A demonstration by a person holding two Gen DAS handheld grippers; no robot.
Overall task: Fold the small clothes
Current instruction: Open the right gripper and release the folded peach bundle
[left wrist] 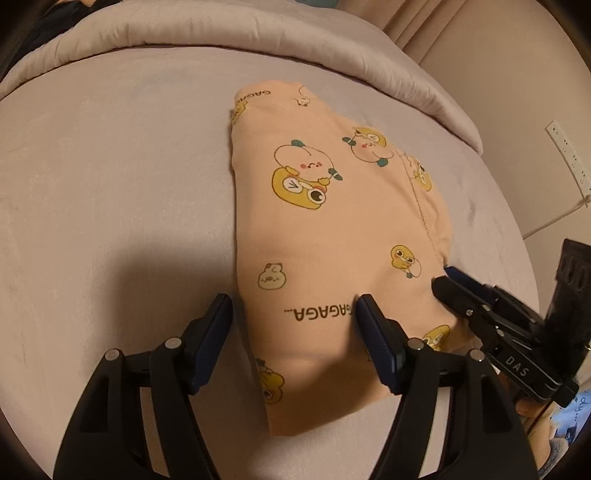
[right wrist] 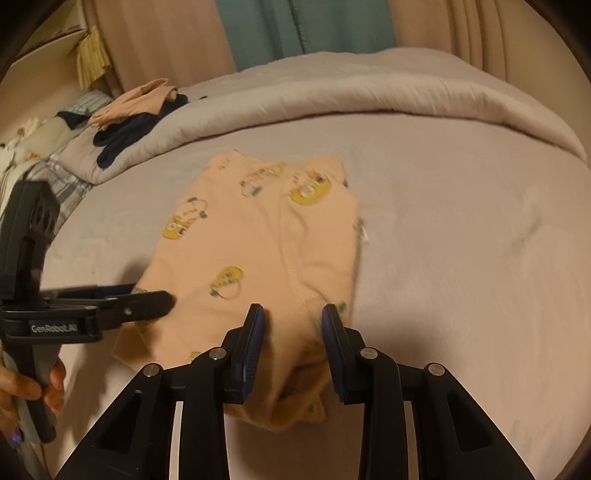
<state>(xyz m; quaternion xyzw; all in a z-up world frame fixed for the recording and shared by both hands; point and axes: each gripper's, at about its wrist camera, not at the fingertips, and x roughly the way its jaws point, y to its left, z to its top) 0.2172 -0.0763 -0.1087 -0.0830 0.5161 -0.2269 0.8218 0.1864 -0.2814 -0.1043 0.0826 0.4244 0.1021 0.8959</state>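
Left wrist view: the left gripper (left wrist: pixel 293 304), jaws apart, straddles the near left edge of the peach cartoon-print garment (left wrist: pixel 332 229) on the bedsheet (left wrist: pixel 110 184).

Right wrist view: the right gripper (right wrist: pixel 291 314), jaws narrowly apart and apparently not clamped, has the near hem bunched between them. The fold looks mid-way; next, probably pinch both corners and lift together.

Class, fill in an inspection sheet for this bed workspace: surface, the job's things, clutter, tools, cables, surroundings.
Surface: pale lilac bedsheet, quilt rolled at far edge.
Job's things: peach cartoon-print cotton garment, partly folded, lying flat.
Clutter: pile of dark and peach clothes at the bed's far left corner.
Tools: left tool open, straddling the garment's near left edge; right tool with fabric between its pads, grip unclear.
Cables: white cord running from a wall power strip.
Surroundings: beige and teal curtains.
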